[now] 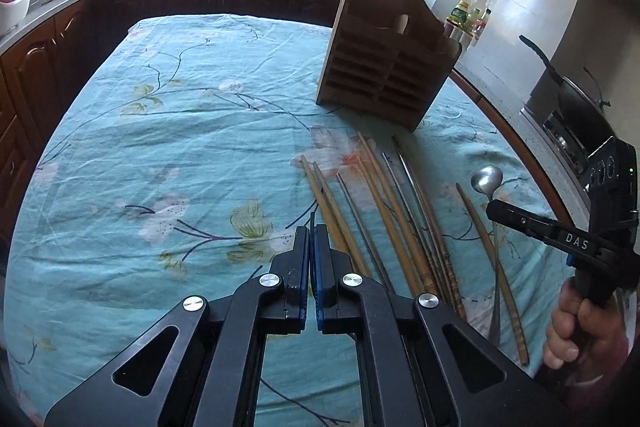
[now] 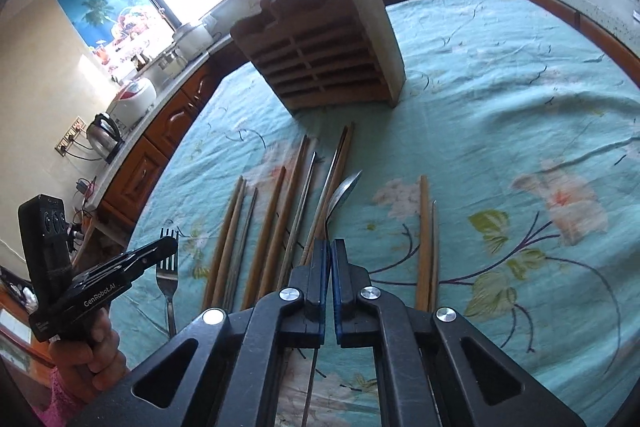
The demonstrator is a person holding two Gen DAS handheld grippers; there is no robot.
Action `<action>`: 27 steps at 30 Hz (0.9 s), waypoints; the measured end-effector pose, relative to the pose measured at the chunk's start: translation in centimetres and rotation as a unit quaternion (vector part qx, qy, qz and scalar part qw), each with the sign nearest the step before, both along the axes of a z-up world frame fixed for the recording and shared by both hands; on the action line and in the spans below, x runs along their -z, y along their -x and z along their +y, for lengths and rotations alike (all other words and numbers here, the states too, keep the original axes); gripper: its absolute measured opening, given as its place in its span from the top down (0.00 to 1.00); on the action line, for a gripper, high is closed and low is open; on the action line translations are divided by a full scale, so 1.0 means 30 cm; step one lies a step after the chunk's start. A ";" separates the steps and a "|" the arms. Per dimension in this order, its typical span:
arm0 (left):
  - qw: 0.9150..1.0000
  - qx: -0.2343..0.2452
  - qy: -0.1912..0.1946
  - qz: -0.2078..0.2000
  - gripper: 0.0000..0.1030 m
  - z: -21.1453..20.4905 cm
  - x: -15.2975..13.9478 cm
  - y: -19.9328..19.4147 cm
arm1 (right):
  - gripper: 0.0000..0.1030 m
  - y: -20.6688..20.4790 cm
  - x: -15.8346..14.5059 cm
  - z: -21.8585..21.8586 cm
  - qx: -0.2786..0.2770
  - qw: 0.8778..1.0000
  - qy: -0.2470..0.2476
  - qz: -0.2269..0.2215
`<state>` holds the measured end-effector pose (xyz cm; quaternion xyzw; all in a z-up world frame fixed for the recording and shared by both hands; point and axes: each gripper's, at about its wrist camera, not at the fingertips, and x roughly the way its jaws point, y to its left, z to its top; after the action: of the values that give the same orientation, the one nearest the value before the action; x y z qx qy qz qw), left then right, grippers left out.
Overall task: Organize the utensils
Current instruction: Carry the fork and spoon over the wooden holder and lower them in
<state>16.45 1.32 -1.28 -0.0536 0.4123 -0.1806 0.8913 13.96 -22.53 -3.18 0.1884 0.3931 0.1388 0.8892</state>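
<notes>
The left gripper (image 1: 311,227) pinches the fork (image 2: 167,267); the right gripper (image 2: 330,243) pinches the spoon (image 2: 344,189). Both grips are thin. Either utensil could swivel and miss the holder (image 1: 384,63) near the table's far edge.

The desk (image 1: 160,131) lay open along its left side and far-left corner. The rack (image 1: 384,67) stood upright toward the far right edge. Chopsticks (image 1: 392,211), a spoon (image 1: 486,179) and a fork (image 2: 168,267) crowded the near edge, with a bare strip between them and the rack.
</notes>
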 end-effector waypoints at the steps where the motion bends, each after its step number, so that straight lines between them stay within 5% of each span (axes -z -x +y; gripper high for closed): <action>1: 1.000 0.001 0.001 -0.005 0.98 -0.002 -0.016 0.003 | 0.98 0.000 -0.009 -0.008 0.003 1.000 -0.001 -0.005; 14: 0.996 -0.010 0.019 -0.081 0.99 0.002 -0.237 -0.011 | 0.98 -0.011 -0.197 -0.086 0.033 0.996 -0.021 -0.079; 27: 0.982 -0.071 0.029 -0.171 0.99 -0.006 -0.454 -0.205 | 0.98 -0.159 -0.385 -0.130 0.085 0.978 -0.007 -0.188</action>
<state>22.59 1.14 12.33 -0.0771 0.2432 -0.1356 0.9573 18.73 -26.44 8.39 0.1979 0.2004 0.0980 0.9545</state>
